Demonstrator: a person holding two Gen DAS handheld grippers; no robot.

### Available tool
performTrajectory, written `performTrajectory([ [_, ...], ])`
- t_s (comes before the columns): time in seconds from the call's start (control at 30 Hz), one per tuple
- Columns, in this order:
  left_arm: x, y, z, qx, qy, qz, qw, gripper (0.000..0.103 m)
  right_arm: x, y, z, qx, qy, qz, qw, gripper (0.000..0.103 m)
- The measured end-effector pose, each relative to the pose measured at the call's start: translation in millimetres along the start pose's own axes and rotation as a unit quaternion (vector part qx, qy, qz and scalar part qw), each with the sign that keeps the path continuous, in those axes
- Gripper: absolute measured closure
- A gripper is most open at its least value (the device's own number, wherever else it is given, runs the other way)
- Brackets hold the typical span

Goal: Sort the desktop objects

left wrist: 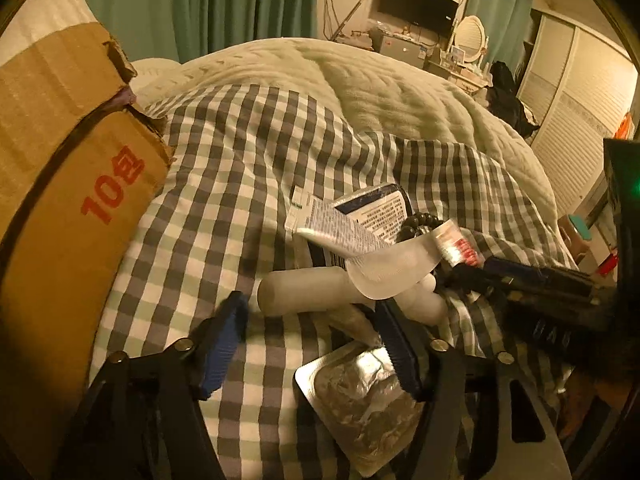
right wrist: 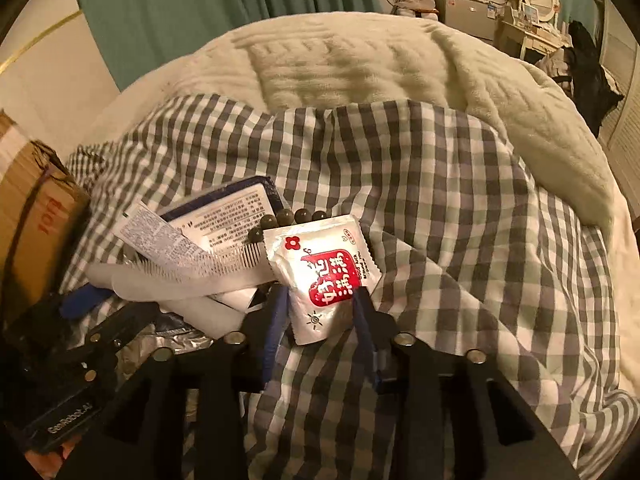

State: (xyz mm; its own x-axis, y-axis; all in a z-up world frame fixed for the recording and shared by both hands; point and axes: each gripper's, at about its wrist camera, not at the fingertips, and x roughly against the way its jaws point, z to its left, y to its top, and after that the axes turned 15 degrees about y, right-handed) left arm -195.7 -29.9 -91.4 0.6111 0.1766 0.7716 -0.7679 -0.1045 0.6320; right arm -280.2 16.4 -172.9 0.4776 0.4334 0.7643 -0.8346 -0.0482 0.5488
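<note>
A pile of small objects lies on the checked cloth (left wrist: 248, 160). My left gripper (left wrist: 312, 320) is open, its blue fingers either side of a white cylinder (left wrist: 296, 294); a foil blister pack (left wrist: 360, 400) lies below its right finger. A clear comb (left wrist: 392, 268), a white tube (left wrist: 336, 228), a dark box (left wrist: 384, 208) and dark beads (left wrist: 420, 224) lie beyond. My right gripper (right wrist: 320, 300) is shut on a white and red sachet (right wrist: 324, 272), which also shows in the left wrist view (left wrist: 456, 246). The comb (right wrist: 192, 280), tube (right wrist: 160, 236), box (right wrist: 228, 208) and beads (right wrist: 288, 216) lie to its left.
A cardboard box (left wrist: 68, 184) with red print stands at the left, seen also in the right wrist view (right wrist: 32, 216). A cream blanket (left wrist: 380, 92) covers the bed beyond the cloth. A dresser with a mirror (left wrist: 472, 36) and a television (left wrist: 416, 4) stand at the far wall.
</note>
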Motion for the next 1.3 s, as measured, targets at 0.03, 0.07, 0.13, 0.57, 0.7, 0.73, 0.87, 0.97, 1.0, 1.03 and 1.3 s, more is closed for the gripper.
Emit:
performTrajectory([
  [0.03,-0.7,0.9,-0.5,0.002,0.001,-0.001,1.0000,0.033,-3.2,0.6,2.5,0.005,-0.001,0.003,1.000,0.053],
  [0.07,-1.4,1.7,-1.0,0.003,0.002,-0.002,1.0000,0.033,-7.2,1.7,5.7,0.013,-0.001,0.008,1.000,0.050],
  [0.13,-1.6,2.6,-1.7,0.001,-0.001,-0.007,1.0000,0.042,-14.1,2.9,7.6,0.019,-0.012,0.017,1.000,0.052],
  [0.57,35.7,-1.8,4.4,0.007,-0.069,-0.064,0.9955,0.086,18.3,-7.7,-5.1,0.004,0.002,-0.033,0.999,0.093],
  [0.7,52.9,-2.5,-0.4,-0.004,-0.072,-0.084,0.9939,0.086,33.2,-13.0,-4.9,0.007,0.012,-0.044,0.999,0.093],
  [0.73,55.8,-2.3,-0.6,-0.005,-0.073,-0.087,0.9935,0.086,35.9,-14.2,-3.8,0.010,0.016,-0.043,0.999,0.093],
  [0.87,51.1,-0.9,-7.4,-0.023,-0.060,-0.073,0.9953,0.084,43.3,-18.7,4.2,0.022,0.015,-0.060,0.998,0.057],
  [0.97,32.5,-5.5,-10.6,-0.028,-0.047,-0.038,0.9978,0.079,41.0,-18.5,5.4,0.021,0.011,-0.057,0.998,0.057],
  [1.0,24.0,-5.6,-9.3,-0.023,-0.050,-0.022,0.9983,0.078,40.8,-18.9,4.6,0.020,0.012,-0.055,0.998,0.057],
  [1.03,20.0,-5.3,-7.0,-0.016,-0.051,-0.014,0.9985,0.078,39.2,-19.1,4.2,0.018,0.014,-0.053,0.998,0.057],
  [1.3,28.8,-2.8,19.9,0.067,-0.053,-0.023,0.9961,0.042,33.9,-20.8,9.2,0.029,0.016,-0.041,0.999,0.048],
])
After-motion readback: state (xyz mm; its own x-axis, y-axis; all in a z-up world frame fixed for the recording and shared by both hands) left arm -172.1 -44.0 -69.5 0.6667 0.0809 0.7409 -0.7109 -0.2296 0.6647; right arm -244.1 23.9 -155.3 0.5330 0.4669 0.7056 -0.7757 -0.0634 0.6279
